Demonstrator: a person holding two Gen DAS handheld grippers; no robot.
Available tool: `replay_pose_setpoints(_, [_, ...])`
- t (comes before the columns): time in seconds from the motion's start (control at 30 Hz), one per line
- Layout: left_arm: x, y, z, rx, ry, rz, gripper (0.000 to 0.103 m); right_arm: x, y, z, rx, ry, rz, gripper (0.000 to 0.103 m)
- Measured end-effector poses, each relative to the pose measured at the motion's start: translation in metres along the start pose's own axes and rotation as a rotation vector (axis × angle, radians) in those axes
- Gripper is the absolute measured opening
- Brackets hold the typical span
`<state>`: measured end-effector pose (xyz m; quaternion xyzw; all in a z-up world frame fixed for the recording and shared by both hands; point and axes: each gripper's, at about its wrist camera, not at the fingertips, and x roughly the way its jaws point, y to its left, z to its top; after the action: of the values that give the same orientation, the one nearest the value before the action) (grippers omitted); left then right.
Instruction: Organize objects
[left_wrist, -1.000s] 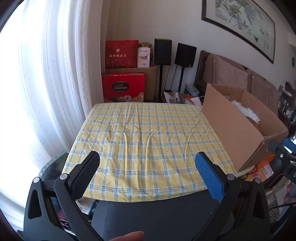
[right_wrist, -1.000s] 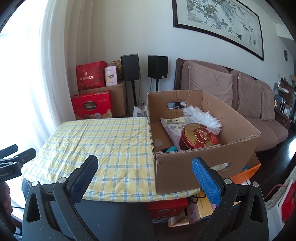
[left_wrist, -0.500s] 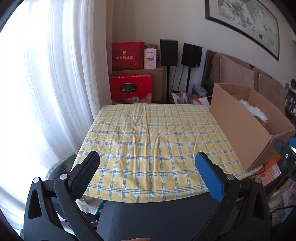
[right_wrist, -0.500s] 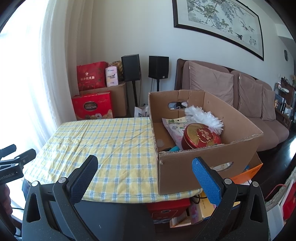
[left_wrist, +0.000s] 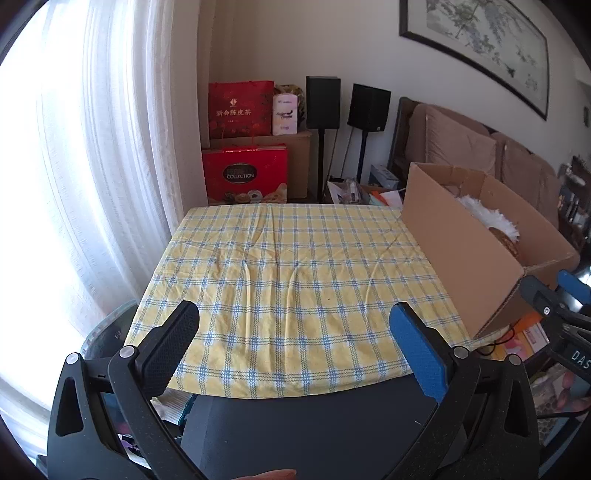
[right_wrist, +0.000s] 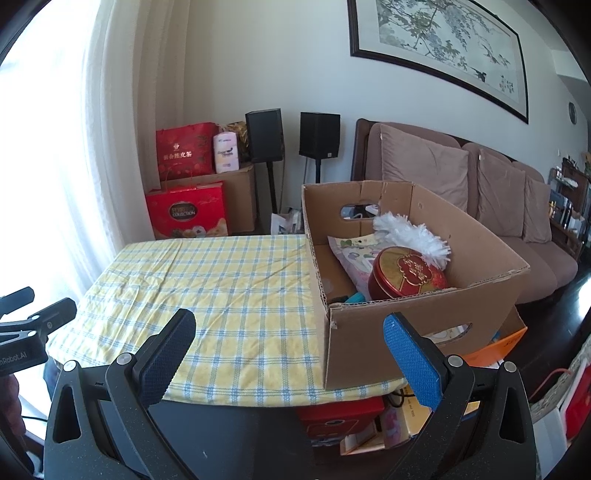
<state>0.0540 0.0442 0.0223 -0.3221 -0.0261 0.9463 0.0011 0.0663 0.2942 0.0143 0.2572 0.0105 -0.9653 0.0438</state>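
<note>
The left claw (left_wrist: 293, 321) hangs released just off the near edge of the bench (left_wrist: 280, 266), its black and blue pads spread wide with nothing between them. Beyond it the yellow-and-blue checked cloth (left_wrist: 258, 295) lies bare and a little creased across the whole top. In the left wrist view the cardboard box (left_wrist: 458, 254) sits along the bench's right edge, ahead and well to the right of this claw, apart from its blue pad. White fluff shows over the box's rim there.

The right claw (right_wrist: 288, 326) is likewise released and grips nothing. It hovers off the near edge, toward the near right corner. In the right wrist view the cardboard box (right_wrist: 417, 328) stands directly ahead, its near wall behind the blue pad and its near left corner between the two pads. The box's near end overhangs the bench's near right corner. Inside the box, a white feather duster (right_wrist: 410, 236) lies toward the far end over a pale printed bag (right_wrist: 351, 254); a red and gold round tin (right_wrist: 406, 273) leans tilted near the front wall, and something teal (right_wrist: 354, 297) peeks out at its lower left. All of these are past the claw and untouched. Whether the tin touches the duster I cannot tell. The left claw shows at the far left edge of this view.
</note>
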Motion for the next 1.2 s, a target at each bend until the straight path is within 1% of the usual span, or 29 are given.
replay_pose_setpoints(0.37, [-0.0035, -0.0080, 0.0027, 0.012, -0.002, -0.024, 0.103, -0.0004, -0.0023, -0.0014, 0.006, -0.004, -0.007, 0.103])
replay_pose_setpoints(0.83, [-0.0017, -0.0084, 0.0027, 0.016, -0.006, -0.010, 0.103, -0.0002, -0.0017, -0.0021, 0.011, -0.003, -0.006, 0.103])
replay_pose_setpoints(1.2, [-0.0013, -0.0099, 0.0029, 0.019, -0.004, -0.014, 0.103, -0.0013, -0.0024, -0.0024, 0.009, -0.002, -0.005, 0.103])
